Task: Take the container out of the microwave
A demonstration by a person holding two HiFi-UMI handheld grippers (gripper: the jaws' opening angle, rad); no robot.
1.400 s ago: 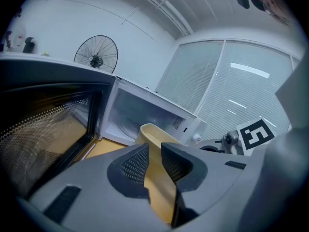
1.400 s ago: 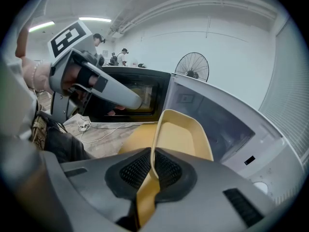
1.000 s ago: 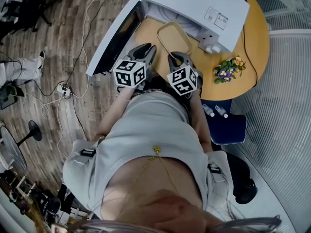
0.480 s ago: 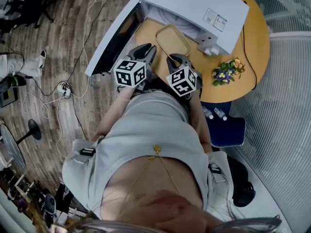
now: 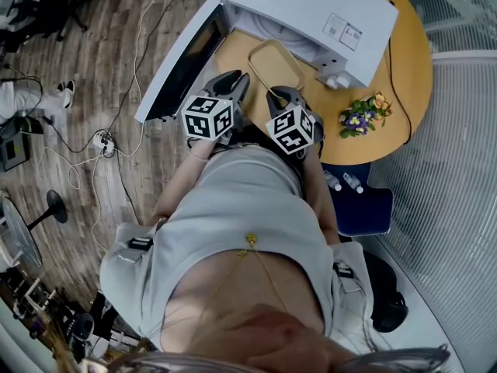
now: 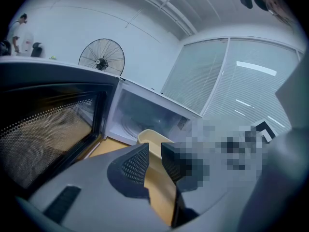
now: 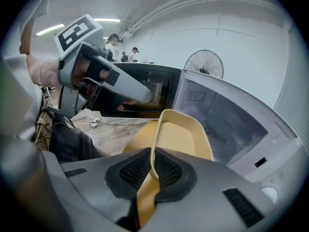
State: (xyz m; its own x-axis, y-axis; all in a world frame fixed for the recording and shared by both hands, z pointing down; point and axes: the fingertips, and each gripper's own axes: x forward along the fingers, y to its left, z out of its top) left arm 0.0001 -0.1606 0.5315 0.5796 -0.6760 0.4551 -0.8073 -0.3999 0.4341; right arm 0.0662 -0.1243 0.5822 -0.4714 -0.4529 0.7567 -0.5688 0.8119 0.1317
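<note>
A cream shallow container (image 5: 277,62) sits just outside the white microwave (image 5: 311,6), in front of its open cavity. The microwave's door (image 5: 182,61) hangs open to the left. My right gripper (image 7: 152,168) is shut on the container's (image 7: 181,134) near rim; in the head view its jaws meet that rim (image 5: 278,93). My left gripper (image 6: 155,153) stands open with nothing between its jaws, and the container (image 6: 149,138) lies beyond its tips. It hovers by the door, left of the container (image 5: 233,80). Whether the container rests on the table cannot be told.
The round wooden table (image 5: 408,61) holds the microwave and a small bunch of flowers (image 5: 363,111). A blue chair (image 5: 365,204) with two bottles (image 5: 342,179) stands under the table's near edge. Cables and a power strip (image 5: 101,142) lie on the wooden floor at left.
Both grippers and the container keep their places. Only a person's foot at the far left of the floor has shifted.
</note>
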